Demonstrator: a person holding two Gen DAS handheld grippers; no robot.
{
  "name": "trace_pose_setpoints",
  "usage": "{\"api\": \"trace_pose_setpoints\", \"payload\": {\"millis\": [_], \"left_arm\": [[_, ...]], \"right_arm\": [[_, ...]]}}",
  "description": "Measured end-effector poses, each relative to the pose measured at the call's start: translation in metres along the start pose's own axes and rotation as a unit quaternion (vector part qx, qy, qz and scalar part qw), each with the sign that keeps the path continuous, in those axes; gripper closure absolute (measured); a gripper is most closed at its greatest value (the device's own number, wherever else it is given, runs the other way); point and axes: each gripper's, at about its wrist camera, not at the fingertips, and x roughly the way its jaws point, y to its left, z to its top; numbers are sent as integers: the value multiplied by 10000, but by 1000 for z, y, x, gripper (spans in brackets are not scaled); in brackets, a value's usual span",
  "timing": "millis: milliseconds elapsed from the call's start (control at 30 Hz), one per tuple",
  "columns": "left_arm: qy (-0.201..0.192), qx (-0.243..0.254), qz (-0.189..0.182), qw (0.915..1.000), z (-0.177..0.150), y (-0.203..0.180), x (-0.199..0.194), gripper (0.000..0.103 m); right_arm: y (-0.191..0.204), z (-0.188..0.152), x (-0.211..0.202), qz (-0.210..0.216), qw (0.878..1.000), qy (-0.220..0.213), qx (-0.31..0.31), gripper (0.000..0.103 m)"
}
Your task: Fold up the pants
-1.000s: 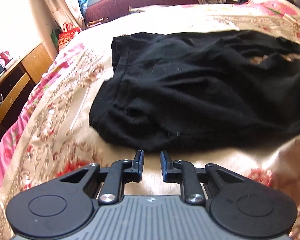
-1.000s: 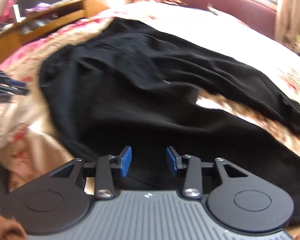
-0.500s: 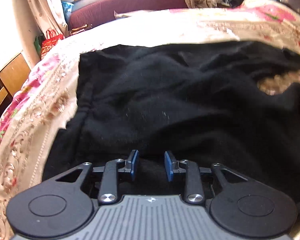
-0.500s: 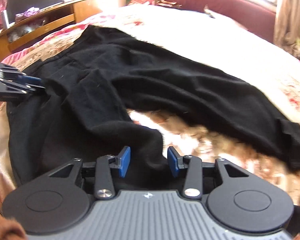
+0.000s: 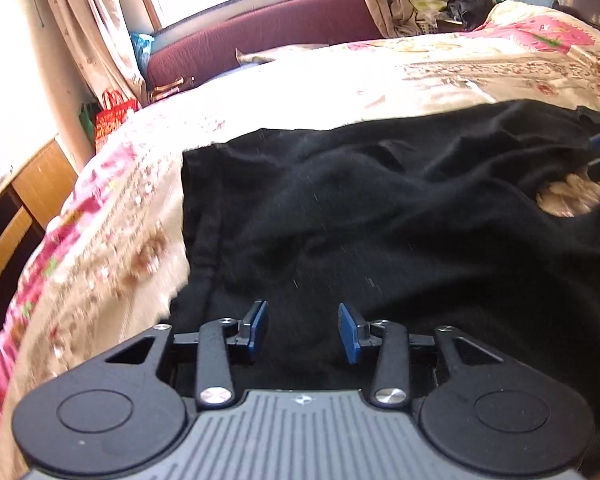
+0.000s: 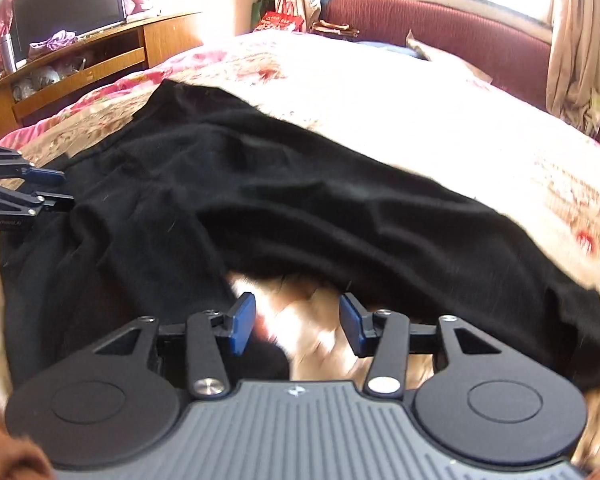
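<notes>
- So far, your black knit pants (image 5: 400, 220) lie unfolded across the floral bed (image 5: 340, 76), legs parted.
- Left hand-held gripper (image 5: 303, 332) and right hand-held gripper (image 6: 296, 326) have just been widening, both empty; every fold remains.

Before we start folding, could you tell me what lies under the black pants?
The floral bedspread lies under the black pants, showing between the legs; anything beneath the cloth itself is hidden.

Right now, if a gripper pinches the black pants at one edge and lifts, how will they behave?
Probably floppy: the black pants lie in soft wrinkles and follow the bedspread, so one pinch would leave the rest hanging. Likely light, thin-looking knit. They may drag and bunch rather than slide, since both surfaces look like cloth.
</notes>
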Motion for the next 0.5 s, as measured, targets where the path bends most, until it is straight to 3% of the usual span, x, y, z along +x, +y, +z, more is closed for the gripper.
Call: {"api": "trace_pose_setpoints", "payload": {"millis": [100, 333, 500], "left_arm": [[-48, -26, 68, 10000, 29, 15, 22, 45], [-3, -621, 218, 9978, 95, 69, 85, 43], [75, -752, 317, 9966, 126, 96, 129, 24]], "right_arm": [[-18, 29, 28, -107, 9997, -24, -198, 51], [-49, 87, 106, -230, 9979, 109, -601, 42], [-63, 108, 144, -448, 9923, 359, -1100, 40]]}}
